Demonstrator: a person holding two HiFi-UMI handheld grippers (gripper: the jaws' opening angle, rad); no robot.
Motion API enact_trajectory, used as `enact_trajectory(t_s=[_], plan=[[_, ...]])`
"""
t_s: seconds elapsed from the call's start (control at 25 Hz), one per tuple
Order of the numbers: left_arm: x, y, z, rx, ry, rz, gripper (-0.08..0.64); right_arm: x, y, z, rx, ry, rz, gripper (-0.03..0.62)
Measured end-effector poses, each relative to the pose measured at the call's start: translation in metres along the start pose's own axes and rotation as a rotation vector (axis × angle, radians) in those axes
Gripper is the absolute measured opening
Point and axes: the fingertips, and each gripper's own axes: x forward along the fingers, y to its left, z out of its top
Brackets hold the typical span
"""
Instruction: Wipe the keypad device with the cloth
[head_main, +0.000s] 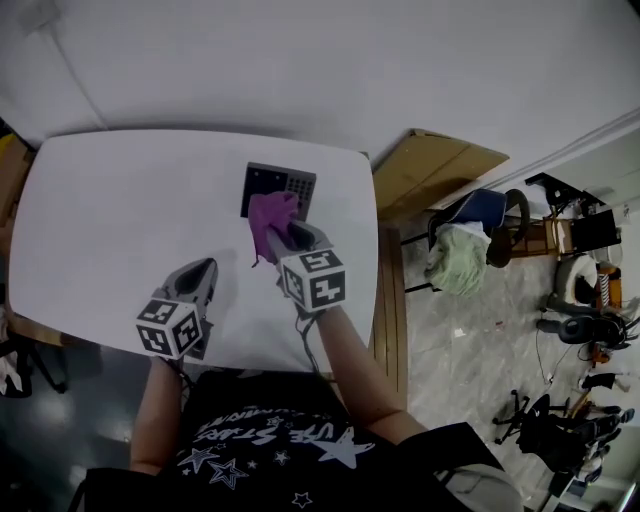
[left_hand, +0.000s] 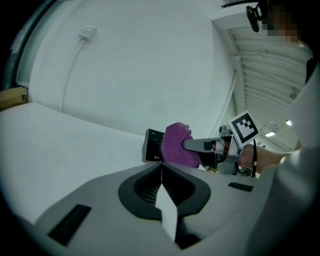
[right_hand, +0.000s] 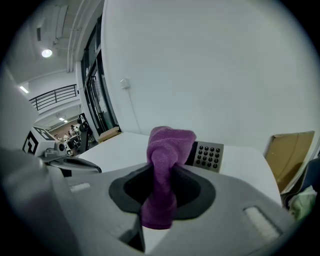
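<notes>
Low and left of centre in the head view, the left claw (head_main: 201, 272) hovers over the white surface (head_main: 110, 210), clenched with nothing between its jaws. Just right of it, the right claw (head_main: 281, 238) is grasping a purple cloth (right_hand: 167, 150). The cloth's bunched end overlaps the lower edge of the keypad device (head_main: 282, 185), which lies flat near the frame's upper centre.

White table (head_main: 100, 230); white wall (head_main: 300, 60); cardboard (head_main: 435, 165) beside table; clothes-draped chair (head_main: 490, 210); grey tiled floor (head_main: 470, 350); ceiling lamp (right_hand: 46, 52).
</notes>
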Motion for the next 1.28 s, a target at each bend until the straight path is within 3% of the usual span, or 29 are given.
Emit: enact_trajectory(t_s=[0.56, 1.28], plan=[[0.036, 0.025, 0.014, 0.011, 0.031, 0.005, 0.009, 0.059, -0.008, 0.026, -0.036, 0.004, 0.046, 0.098], [0.036, 0.034, 0.004, -0.017, 0.05, 0.011, 0.009, 0.084, -0.028, 0.009, 0.007, 0.043, -0.032, 0.098]])
